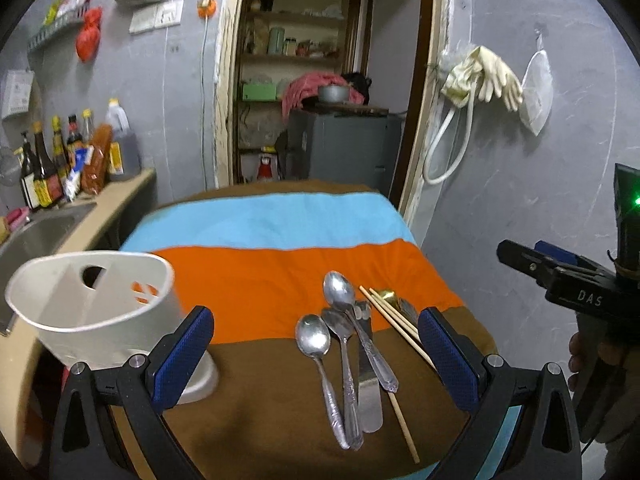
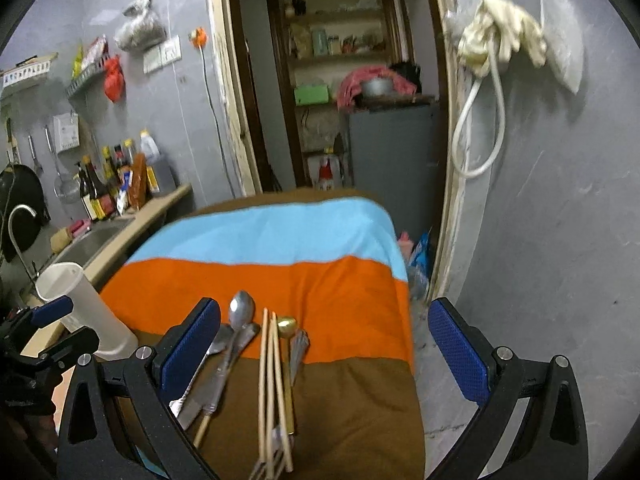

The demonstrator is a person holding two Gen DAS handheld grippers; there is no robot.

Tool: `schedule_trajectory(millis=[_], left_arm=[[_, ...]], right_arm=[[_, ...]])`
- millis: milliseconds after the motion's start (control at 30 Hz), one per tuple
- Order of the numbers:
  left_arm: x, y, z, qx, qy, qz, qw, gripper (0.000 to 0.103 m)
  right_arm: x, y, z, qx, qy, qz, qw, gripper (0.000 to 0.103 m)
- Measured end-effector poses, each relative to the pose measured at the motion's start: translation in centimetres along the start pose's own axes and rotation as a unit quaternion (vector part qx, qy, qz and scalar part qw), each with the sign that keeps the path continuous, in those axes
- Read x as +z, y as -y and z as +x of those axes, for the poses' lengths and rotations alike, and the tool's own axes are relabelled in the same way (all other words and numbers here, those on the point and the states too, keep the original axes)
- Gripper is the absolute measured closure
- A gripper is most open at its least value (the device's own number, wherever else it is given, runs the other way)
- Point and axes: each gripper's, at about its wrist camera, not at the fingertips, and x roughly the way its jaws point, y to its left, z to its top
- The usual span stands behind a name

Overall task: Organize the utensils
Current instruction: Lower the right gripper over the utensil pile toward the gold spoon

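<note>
Spoons (image 1: pixel 344 340), a butter knife (image 1: pixel 368 392) and chopsticks (image 1: pixel 394 328) lie bunched on the brown and orange bands of the striped cloth (image 1: pixel 280 220) covering the surface. The white utensil holder (image 1: pixel 92 300) stands upright at the cloth's left edge. The left gripper (image 1: pixel 316 354) hovers level over the utensils, jaws wide and empty. The right gripper (image 2: pixel 324 356), also spread wide, points forward over the chopsticks, held by a hand (image 1: pixel 580 360).

Sauce bottles (image 1: pixel 60 160) are standing on the counter beside a steel sink (image 1: pixel 36 232). Rubber gloves (image 1: pixel 484 74) and a white hose (image 1: pixel 448 148) are hanging on the grey wall. A red bag (image 1: pixel 89 34) is hanging under a wall rack. A grey cabinet (image 1: pixel 344 146) is standing in the doorway.
</note>
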Motion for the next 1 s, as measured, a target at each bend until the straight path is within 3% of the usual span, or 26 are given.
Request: schedule_trajectory(millis=[200, 333, 567, 800, 1000], left_arm=[[-0.7, 0.2, 4.4, 0.002, -0.033, -0.018, 0.9993, 0.001], [-1.1, 0.0, 6.8, 0.008, -0.057, -0.038, 0.9976, 0.009], [-1.7, -0.8, 9.5, 0.016, -0.087, -0.06, 0.9943, 0.024], [-1.9, -1.7, 11.4, 0.017, -0.111, -0.08, 0.9905, 0.046], [-2.2, -2.3, 12.5, 0.009, -0.128, -0.098, 0.9869, 0.054]], right_arm=[[-1.8, 0.8, 5.0, 0.026, -0.057, 0.024, 0.998, 0.005], [-3.2, 0.6, 8.2, 0.046, -0.098, 0.026, 0.994, 0.043], [-5.4, -0.4, 11.2, 0.081, -0.141, 0.021, 0.986, 0.064], [-6.3, -1.1, 13.0, 0.107, -0.174, 0.017, 0.979, 0.073], [-6.5, -1.0, 14.1, 0.132, -0.194, 0.012, 0.972, 0.08]])
